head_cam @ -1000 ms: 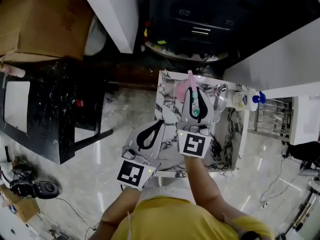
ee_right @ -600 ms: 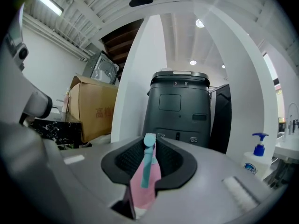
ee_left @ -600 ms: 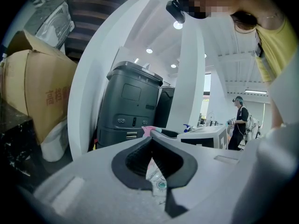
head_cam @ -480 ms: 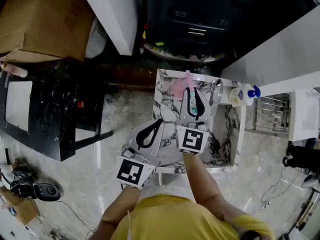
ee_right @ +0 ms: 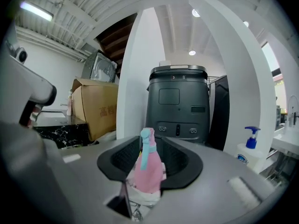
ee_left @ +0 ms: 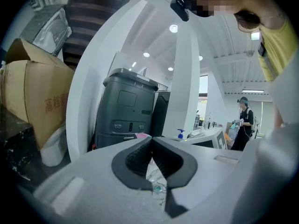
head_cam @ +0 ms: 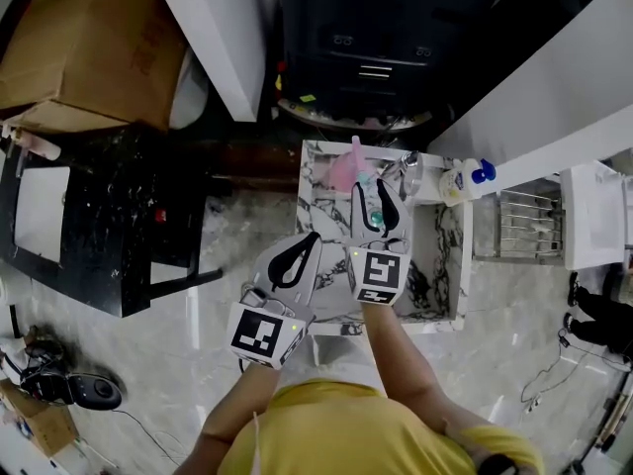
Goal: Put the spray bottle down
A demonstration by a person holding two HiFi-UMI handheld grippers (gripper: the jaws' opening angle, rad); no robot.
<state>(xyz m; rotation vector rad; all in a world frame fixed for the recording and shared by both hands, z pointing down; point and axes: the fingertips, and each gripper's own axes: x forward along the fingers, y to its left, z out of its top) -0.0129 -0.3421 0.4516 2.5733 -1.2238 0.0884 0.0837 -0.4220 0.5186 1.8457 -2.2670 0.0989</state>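
Spray bottle, pink with a pale blue head, stands upright on the marble surface, at its far edge in the upper middle of the head view. It sits between the jaws of the right gripper, which are opening; the pads look clear of its sides, so it seems to rest on its own base. Judged: this is the release and the put-down is nearly finished, with only backing the gripper off without tipping the bottle left. Left gripper has its jaws together with nothing between them. It hangs over the near left corner of the surface, apart from the bottle, likely parked out of the way. Count: one spray bottle, one soap pump bottle at the surface's upper right, two grippers, one cardboard box at upper left.
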